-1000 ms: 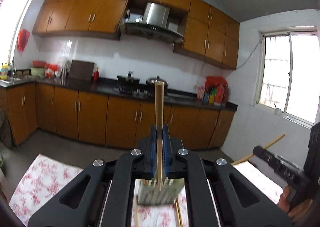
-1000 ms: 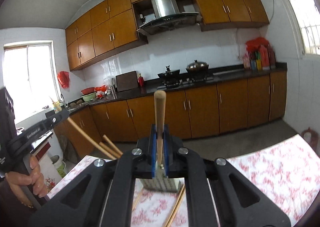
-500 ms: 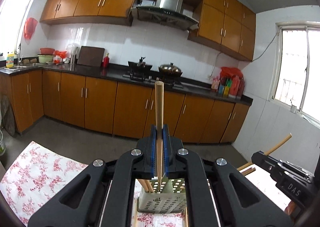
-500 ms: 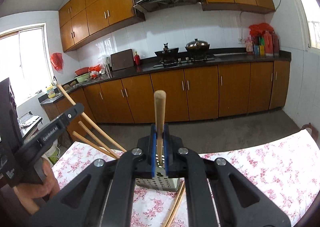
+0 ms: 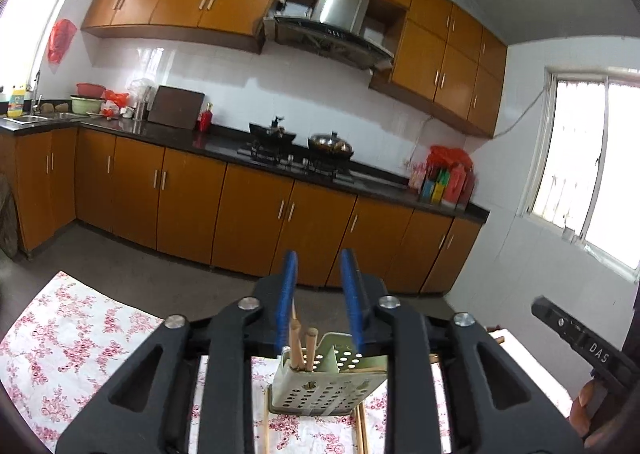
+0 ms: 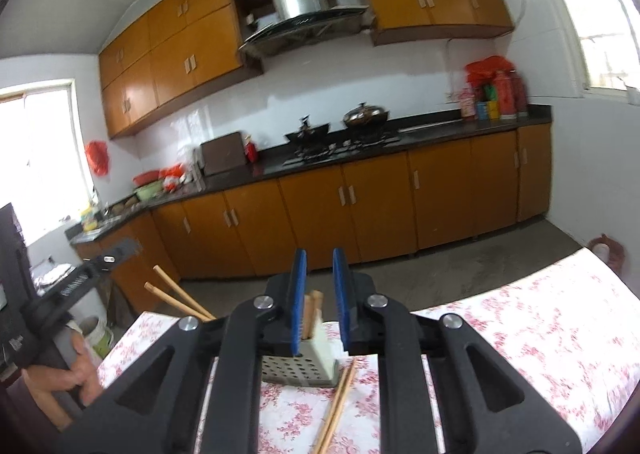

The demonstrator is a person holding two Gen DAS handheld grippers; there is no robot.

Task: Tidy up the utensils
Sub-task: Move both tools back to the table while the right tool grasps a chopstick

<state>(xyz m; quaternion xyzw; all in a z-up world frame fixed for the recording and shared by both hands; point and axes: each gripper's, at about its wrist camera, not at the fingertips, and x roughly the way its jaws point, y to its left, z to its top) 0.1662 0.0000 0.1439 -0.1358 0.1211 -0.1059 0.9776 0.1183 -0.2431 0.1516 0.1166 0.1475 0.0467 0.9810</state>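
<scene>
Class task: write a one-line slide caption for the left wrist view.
Open left gripper above holder with two chopsticks standing inside.

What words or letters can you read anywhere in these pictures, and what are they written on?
"DAS" – white letters on the black body of the right gripper, seen from the left wrist view.
White lettering on the left gripper, seen from the right wrist view – too blurred to read.
Bottles and packets on the counter – labels too small to read.

The floral-clothed table (image 6: 540, 334) carries a perforated utensil holder (image 6: 298, 368) and loose chopsticks (image 6: 336, 402).
</scene>
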